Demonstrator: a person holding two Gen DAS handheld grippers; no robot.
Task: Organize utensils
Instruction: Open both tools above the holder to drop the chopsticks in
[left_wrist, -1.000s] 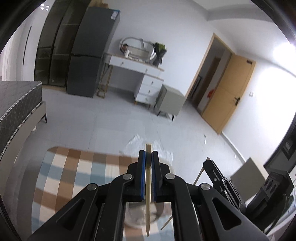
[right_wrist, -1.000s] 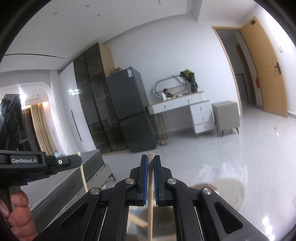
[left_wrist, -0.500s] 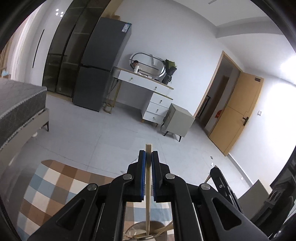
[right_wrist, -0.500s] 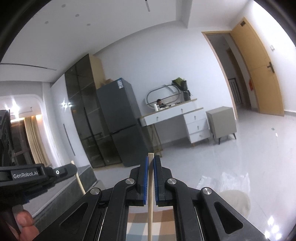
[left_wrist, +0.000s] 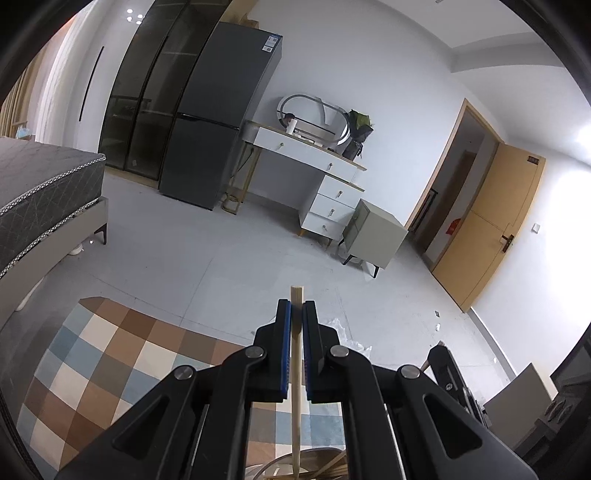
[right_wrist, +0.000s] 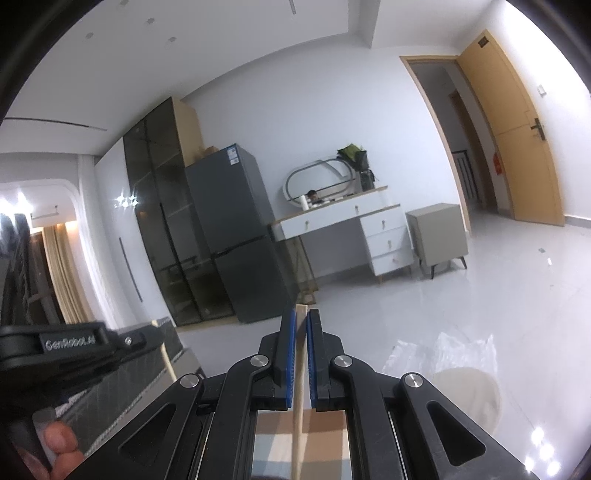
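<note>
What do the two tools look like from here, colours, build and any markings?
Both are matte black plastic linkages with round silver pivot pins and triangular cut-outs. The left tool and the right tool each carry narrow blue pads on the inner faces of their fingers. In the right wrist view, the left tool's side bears white "GenRobot.AI" lettering, with a bare hand below. No cables show.

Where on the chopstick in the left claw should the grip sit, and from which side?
Grip near the blunt square top, as the left claw does now: pads flat on two opposite faces of the wooden chopstick, coming from the side across its length. It hangs roughly upright with the thin end over the container rim, so a high grip probably leaves the tip free to drop in.
</note>
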